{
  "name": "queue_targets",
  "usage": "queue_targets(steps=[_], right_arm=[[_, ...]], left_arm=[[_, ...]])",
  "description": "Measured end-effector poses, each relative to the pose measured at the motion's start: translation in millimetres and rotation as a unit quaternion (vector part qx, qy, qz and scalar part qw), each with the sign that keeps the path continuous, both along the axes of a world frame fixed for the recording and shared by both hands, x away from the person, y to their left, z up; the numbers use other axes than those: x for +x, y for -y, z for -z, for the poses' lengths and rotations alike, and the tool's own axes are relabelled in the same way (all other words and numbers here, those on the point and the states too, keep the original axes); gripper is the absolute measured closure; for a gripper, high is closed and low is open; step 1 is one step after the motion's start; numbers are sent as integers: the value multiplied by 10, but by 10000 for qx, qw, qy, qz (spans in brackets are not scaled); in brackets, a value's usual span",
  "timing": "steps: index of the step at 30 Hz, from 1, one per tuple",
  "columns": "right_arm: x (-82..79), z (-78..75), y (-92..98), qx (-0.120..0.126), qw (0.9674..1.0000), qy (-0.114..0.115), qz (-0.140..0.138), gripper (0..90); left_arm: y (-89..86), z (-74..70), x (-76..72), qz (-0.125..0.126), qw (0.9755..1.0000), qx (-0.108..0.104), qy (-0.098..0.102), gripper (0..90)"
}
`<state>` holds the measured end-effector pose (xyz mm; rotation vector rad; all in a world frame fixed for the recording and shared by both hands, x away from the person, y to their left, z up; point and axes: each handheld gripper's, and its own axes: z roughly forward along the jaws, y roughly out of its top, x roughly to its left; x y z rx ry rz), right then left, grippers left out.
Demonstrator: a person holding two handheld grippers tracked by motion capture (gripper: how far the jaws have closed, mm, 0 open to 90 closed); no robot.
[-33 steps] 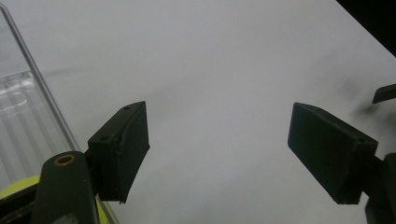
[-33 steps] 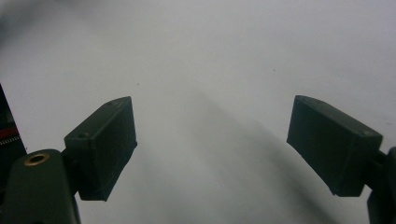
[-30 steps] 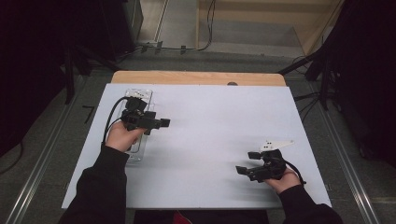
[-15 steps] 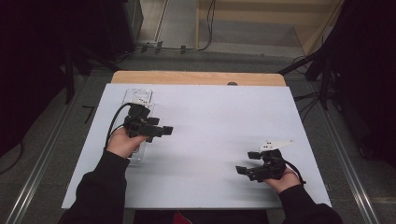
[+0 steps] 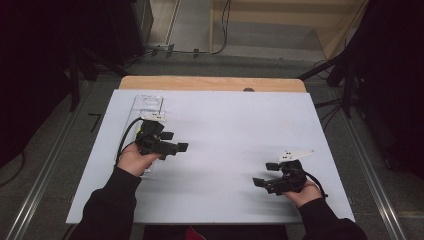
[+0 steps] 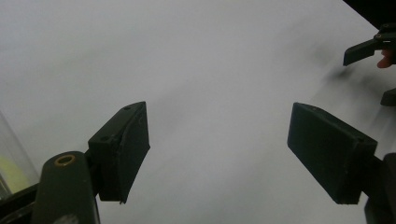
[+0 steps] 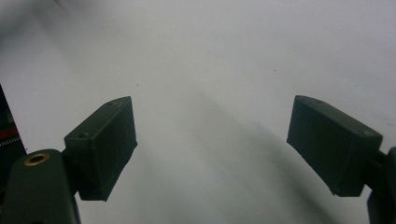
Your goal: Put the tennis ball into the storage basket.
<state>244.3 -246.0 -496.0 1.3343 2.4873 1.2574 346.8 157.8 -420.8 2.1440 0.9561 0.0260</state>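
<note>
My left gripper hovers over the left part of the white table, pointing right. Its jaws stand apart, and the left gripper view has nothing but bare tabletop between them. My right gripper sits near the front right of the table and points left. It is open too, with nothing between its pads in the right gripper view. The left gripper view catches the right gripper far off at its upper right.
A clear plastic holder lies flat at the table's far left, just beyond the left hand; its edge shows at the left gripper view's lower left. A wooden strip runs along the far edge. Dark floor and metal rails flank the table.
The left hand and its gripper have drifted a little toward the near side of the table, away from the clear holder. The right hand has stayed put.
</note>
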Motion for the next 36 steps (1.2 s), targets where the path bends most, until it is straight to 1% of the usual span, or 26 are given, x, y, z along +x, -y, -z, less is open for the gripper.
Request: queue_targets(steps=[4, 12, 15, 20, 27, 28, 31, 33, 36], right_arm=[[1, 2, -1, -16, 10000, -2, -2, 137], [-1, 2, 1, -19, 10000, -16, 13, 137], [-1, 2, 1, -15, 10000, -17, 14, 137], [0, 3, 2, -19, 10000, -14, 21, 137], [4, 6, 6, -23, 10000, -31, 42, 138], [4, 6, 6, -22, 10000, -28, 43, 137], [3, 6, 5, -26, 10000, -34, 44, 138], [3, 5, 5, -31, 10000, -33, 49, 138], [2, 5, 7, -37, 10000, -28, 49, 138]], left_arm=[[-2, 12, -33, 31, 10000, -40, 14, 217], [-22, 64, -124, 71, 10000, -25, 16, 216], [-32, 88, -163, 85, 9999, -34, 92, 216], [-58, 133, -226, 90, 9998, -113, 124, 216], [-95, 217, -316, 133, 9998, -64, 116, 216], [-100, 226, -329, 129, 9998, -55, 128, 216], [-131, 257, -364, 158, 9995, -174, 198, 216], [-155, 270, -389, 150, 9994, -159, 258, 216], [-185, 289, -429, 179, 9993, -154, 288, 216]])
